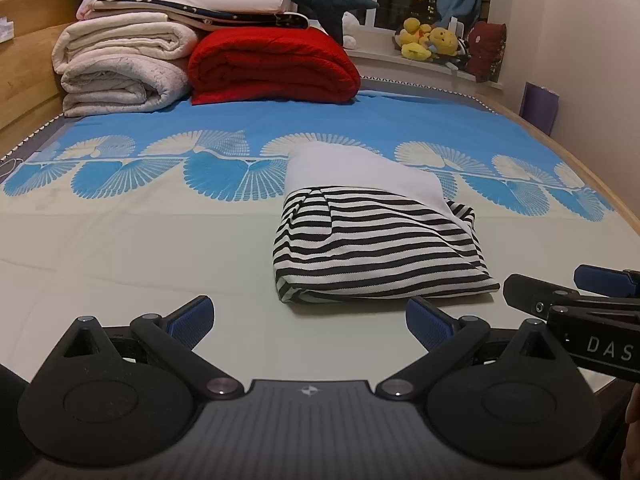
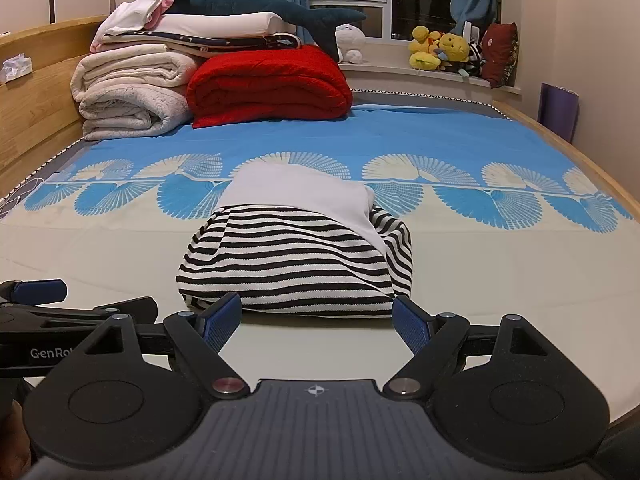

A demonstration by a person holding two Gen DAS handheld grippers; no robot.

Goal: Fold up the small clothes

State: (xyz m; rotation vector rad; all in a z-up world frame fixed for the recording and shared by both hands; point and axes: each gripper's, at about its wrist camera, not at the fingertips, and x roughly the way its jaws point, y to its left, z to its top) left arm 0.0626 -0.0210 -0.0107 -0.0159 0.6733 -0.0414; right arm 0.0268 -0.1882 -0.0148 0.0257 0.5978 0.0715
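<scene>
folded striped garment [image 2: 296, 258] on cream and blue patterned bedsheet [image 1: 120, 240], left gripper [image 1: 310, 318] and right gripper [image 2: 316, 318] near it, jaws wide apart and empty, folded blankets [image 2: 136, 92], red quilt [image 2: 268, 84], plush toys [image 2: 440, 52] on windowsill

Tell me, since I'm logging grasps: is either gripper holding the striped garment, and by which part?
Nothing is held. The left gripper and right gripper are both open, short of the folded striped garment lying on the bed sheet.
</scene>
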